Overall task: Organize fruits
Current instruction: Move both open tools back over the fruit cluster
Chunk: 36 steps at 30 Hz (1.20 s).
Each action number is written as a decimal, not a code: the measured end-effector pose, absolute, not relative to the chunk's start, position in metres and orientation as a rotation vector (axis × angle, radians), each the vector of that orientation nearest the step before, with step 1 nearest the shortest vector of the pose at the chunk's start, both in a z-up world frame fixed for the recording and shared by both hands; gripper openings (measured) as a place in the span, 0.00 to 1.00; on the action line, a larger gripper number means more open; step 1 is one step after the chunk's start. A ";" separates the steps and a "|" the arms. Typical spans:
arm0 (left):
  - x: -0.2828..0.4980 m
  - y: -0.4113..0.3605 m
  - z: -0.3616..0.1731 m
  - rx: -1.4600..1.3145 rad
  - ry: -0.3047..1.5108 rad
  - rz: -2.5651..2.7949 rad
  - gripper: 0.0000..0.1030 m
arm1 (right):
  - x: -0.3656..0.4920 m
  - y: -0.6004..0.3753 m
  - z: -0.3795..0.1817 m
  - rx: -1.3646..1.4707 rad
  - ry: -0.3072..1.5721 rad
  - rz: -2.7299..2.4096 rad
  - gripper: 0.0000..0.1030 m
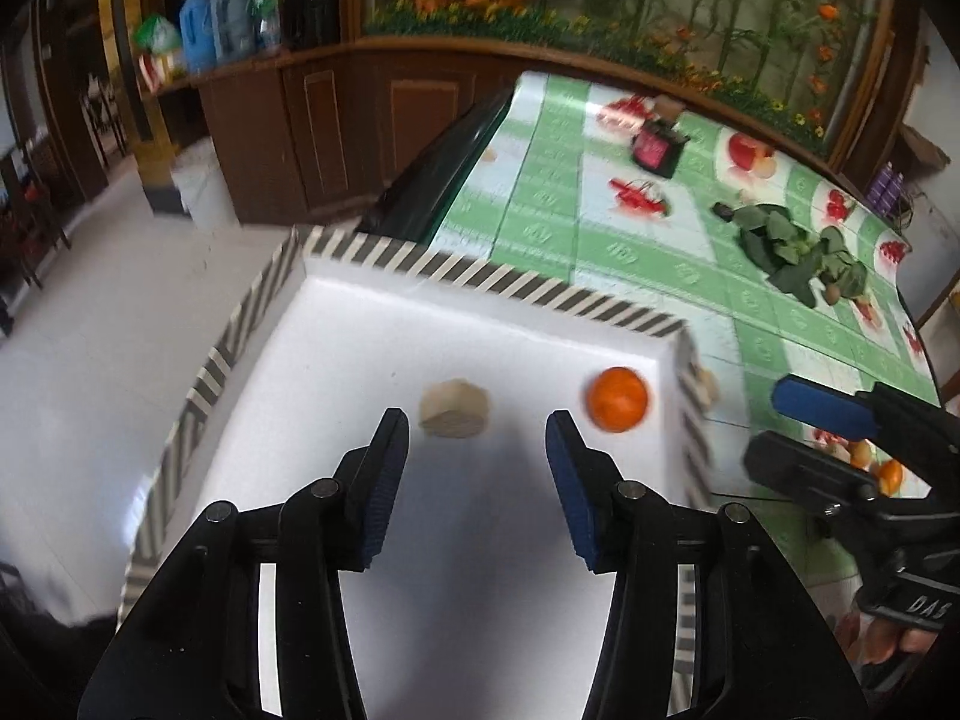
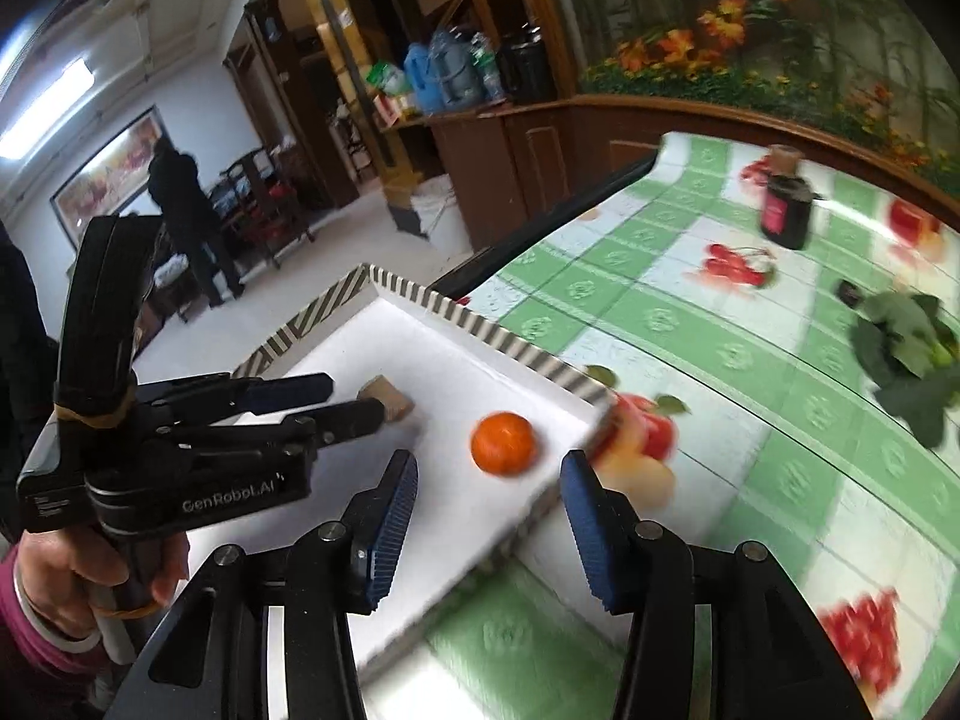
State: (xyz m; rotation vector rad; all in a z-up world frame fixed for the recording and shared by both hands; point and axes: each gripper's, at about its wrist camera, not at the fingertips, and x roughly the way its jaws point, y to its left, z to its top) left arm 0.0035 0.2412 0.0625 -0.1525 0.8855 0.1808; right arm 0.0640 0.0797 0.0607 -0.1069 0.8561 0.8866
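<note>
Tangerine (image 1: 618,399) sat inside the white tray (image 1: 456,324), just ahead-right of my spread, empty left gripper (image 1: 477,438), which I judged freshly released; my right gripper (image 2: 489,474) gaped empty too.

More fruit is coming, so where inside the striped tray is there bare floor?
The white tray is bare behind the beige chunk, toward its far striped wall and left wall. The right corner holds the orange. The near floor lies under the open left claw.
</note>
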 end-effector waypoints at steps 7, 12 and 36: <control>-0.016 0.197 0.077 -0.118 0.845 0.102 0.46 | 0.036 0.012 0.073 -0.071 0.820 0.788 0.47; -0.026 0.160 0.080 -0.105 0.843 0.032 0.46 | 0.023 -0.044 0.062 -0.065 0.846 0.683 0.47; -0.016 0.069 0.049 -0.067 0.941 -0.103 0.46 | 0.009 -0.139 0.021 -0.013 0.907 0.522 0.47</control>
